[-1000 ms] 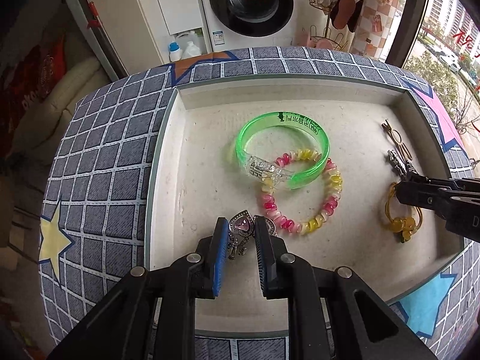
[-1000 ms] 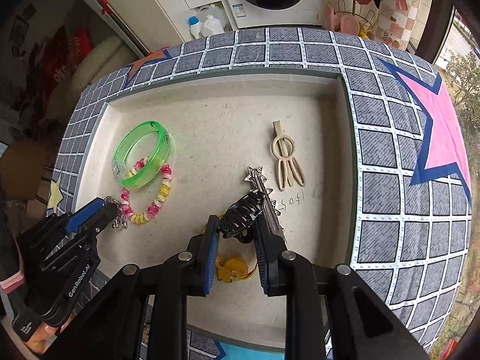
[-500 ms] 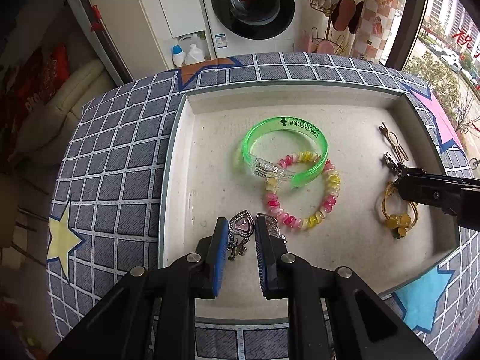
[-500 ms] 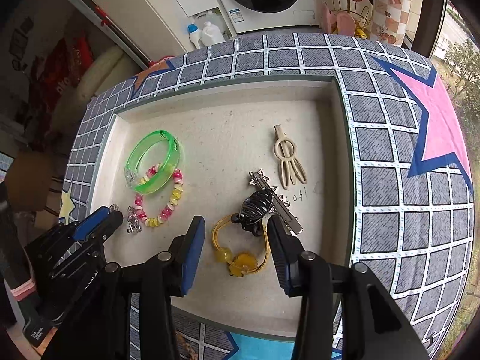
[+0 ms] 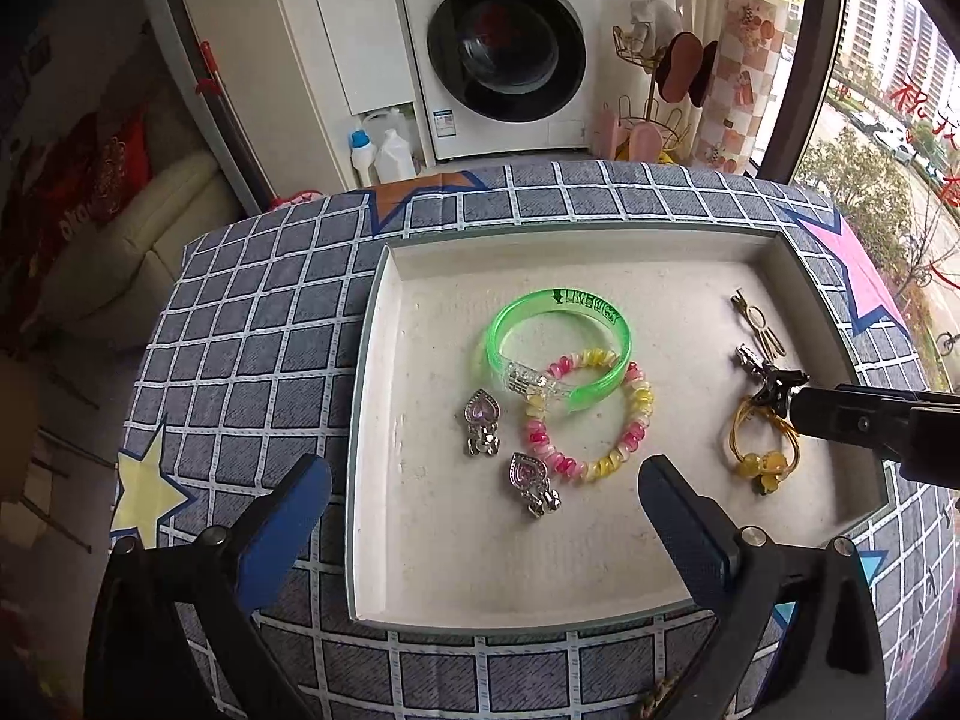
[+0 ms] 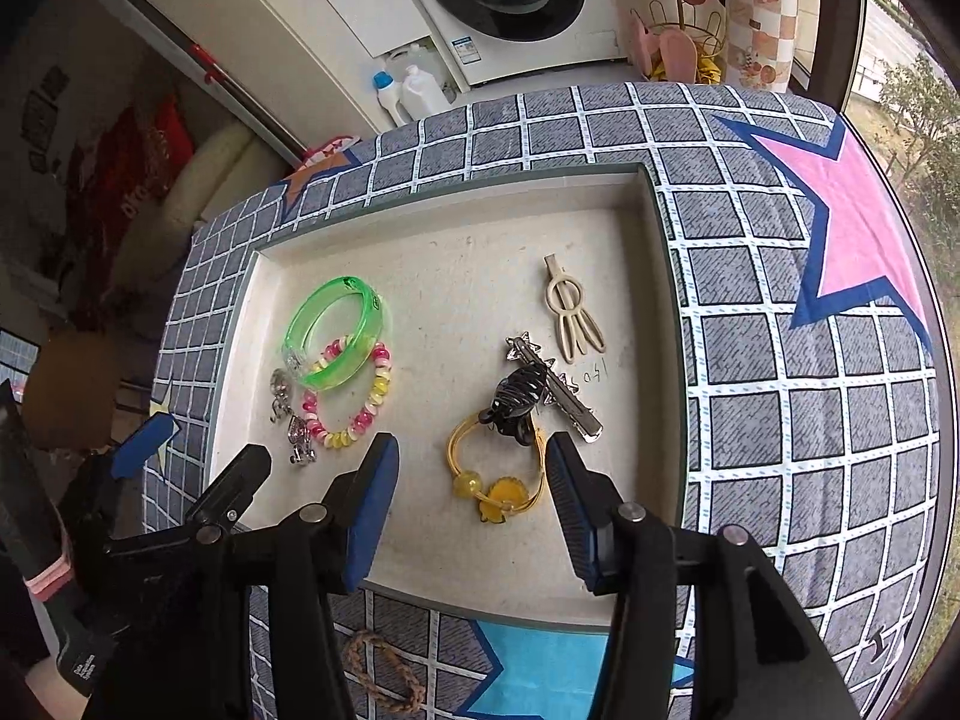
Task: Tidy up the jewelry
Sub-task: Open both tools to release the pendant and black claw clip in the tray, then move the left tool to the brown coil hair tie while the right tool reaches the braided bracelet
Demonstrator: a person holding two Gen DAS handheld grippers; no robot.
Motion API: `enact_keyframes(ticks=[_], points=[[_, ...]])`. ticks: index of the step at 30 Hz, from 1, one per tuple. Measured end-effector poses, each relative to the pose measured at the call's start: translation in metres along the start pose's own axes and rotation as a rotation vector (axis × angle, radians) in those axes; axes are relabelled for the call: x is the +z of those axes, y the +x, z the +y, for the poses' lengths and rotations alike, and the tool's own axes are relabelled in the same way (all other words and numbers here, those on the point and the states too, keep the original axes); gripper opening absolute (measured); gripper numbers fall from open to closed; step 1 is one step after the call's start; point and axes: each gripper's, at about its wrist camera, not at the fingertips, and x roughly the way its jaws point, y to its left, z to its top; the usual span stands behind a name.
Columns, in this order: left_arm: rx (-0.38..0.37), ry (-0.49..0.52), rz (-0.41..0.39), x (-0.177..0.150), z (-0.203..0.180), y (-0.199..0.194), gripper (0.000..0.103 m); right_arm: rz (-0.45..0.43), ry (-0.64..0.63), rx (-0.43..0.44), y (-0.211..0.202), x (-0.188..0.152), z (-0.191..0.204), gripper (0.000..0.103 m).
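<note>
Seven pieces lie in the tray, none outside it on the checked cloth. Left claw: spread wide, nothing between its blue pads, hovering over the tray's 6 o'clock edge. Right claw: likewise released, jaws well apart, empty, straddling the yellow hair tie from above without touching it as far as the right wrist view shows. Layout, left wrist view, clock positions taken on the tray: green bangle near centre toward 12, overlapping the pink-and-yellow bead bracelet, which sits just below it toward 5; the two are touching. Two heart earrings toward 7: one just beside the bangle's clasp, the other near the bracelet's lower edge; they lie close together but apart. On the 3 o'clock side, right wrist view: beige clip toward 1–2, silver spiked clip below it, black claw clip lying across the silver one and touching the hair tie. Judgement on progress: sorting looks near complete or complete. Wrist and ear pieces are grouped on the 9 o'clock half, hair pieces on the 3 o'clock half, bare tray floor between. With both claws empty, nothing is in transit. Possible remainder: untangle the black clip from the hair tie and silver clip, and separate bangle from bracelet, if a neater layout is wanted. No compartments visible, so the target arrangement cannot be confirmed.
</note>
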Motion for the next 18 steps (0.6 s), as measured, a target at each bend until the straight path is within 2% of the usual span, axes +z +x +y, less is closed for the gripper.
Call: enact_keyframes(ticks=[5, 7, 12, 13, 14, 18], points=[[-0.006, 0.001, -0.002, -0.003, 0.000, -0.010, 0.103, 0.003, 0.021, 0.008, -0.005, -0.007, -0.002, 0.057], [-0.012, 0.002, 0.001, -0.006, 0.000, -0.014, 0.103, 0.000, 0.027, 0.016, -0.008, -0.011, -0.001, 0.070], [-0.009, 0.011, 0.006, -0.016, 0.000, -0.025, 0.103, -0.006, 0.051, 0.037, -0.019, -0.021, -0.001, 0.072], [-0.013, 0.007, 0.008, -0.019, 0.001, -0.028, 0.103, -0.007, 0.061, 0.044, -0.021, -0.023, -0.001, 0.080], [-0.019, 0.002, 0.010, -0.022, 0.002, -0.031, 0.103, -0.011, 0.071, 0.052, -0.024, -0.026, -0.002, 0.083], [-0.038, -0.001, 0.025, -0.040, 0.006, -0.043, 0.103, -0.028, 0.103, 0.064, -0.037, -0.039, -0.006, 0.083]])
